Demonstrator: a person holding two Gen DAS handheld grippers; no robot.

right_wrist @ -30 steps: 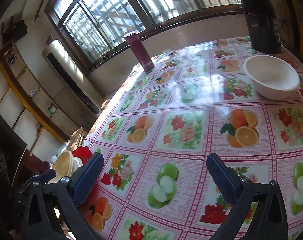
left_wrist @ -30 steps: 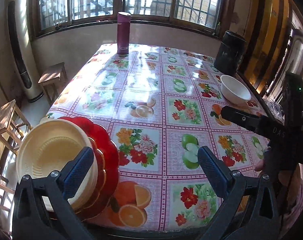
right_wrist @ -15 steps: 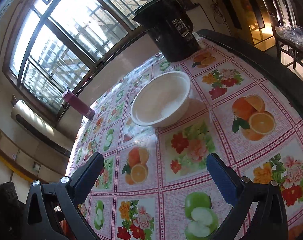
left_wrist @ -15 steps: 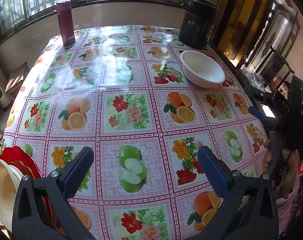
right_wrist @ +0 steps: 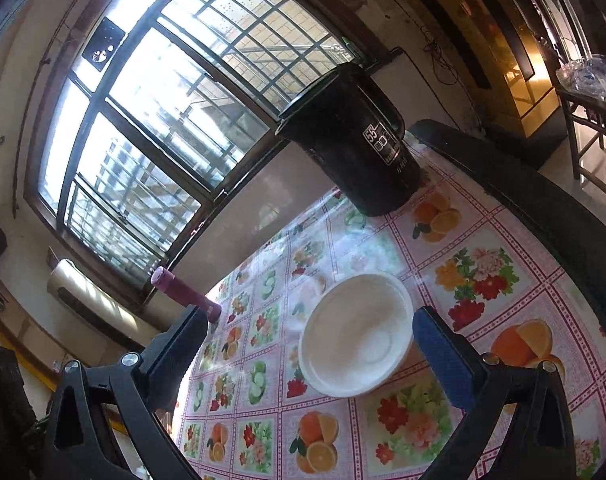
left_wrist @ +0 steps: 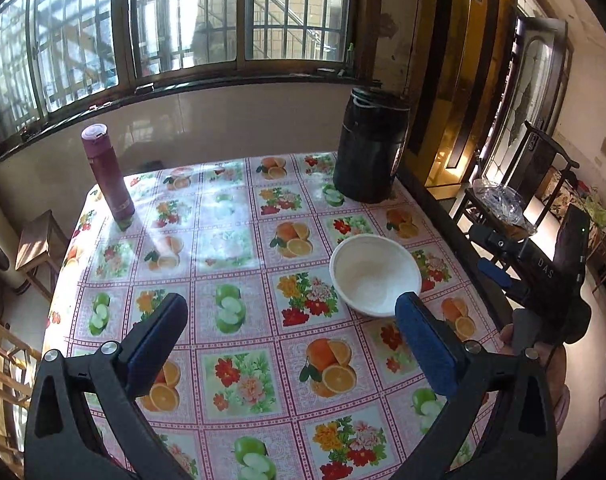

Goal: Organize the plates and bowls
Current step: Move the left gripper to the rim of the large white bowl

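Observation:
A white bowl (left_wrist: 375, 274) stands upright on the flowered tablecloth (left_wrist: 239, 280), right of the middle; it also shows in the right wrist view (right_wrist: 357, 346). My left gripper (left_wrist: 291, 344) is open and empty, above the table's near part, the bowl just beyond its right finger. My right gripper (right_wrist: 309, 354) is open and empty, close to the bowl, which lies between and just beyond its fingers. The right gripper also shows at the right edge of the left wrist view (left_wrist: 499, 264). The red plate and cream dishes are out of view.
A black bucket (left_wrist: 370, 145) stands at the far right corner of the table, behind the bowl. A maroon bottle (left_wrist: 107, 178) stands at the far left. Wooden stools (left_wrist: 35, 240) stand left of the table, a dark chair (left_wrist: 523, 200) to the right.
Both grippers have swung to the right toward the white bowl. The red plate with the cream dishes has left the left wrist view. The bowl is now nearer in both views.

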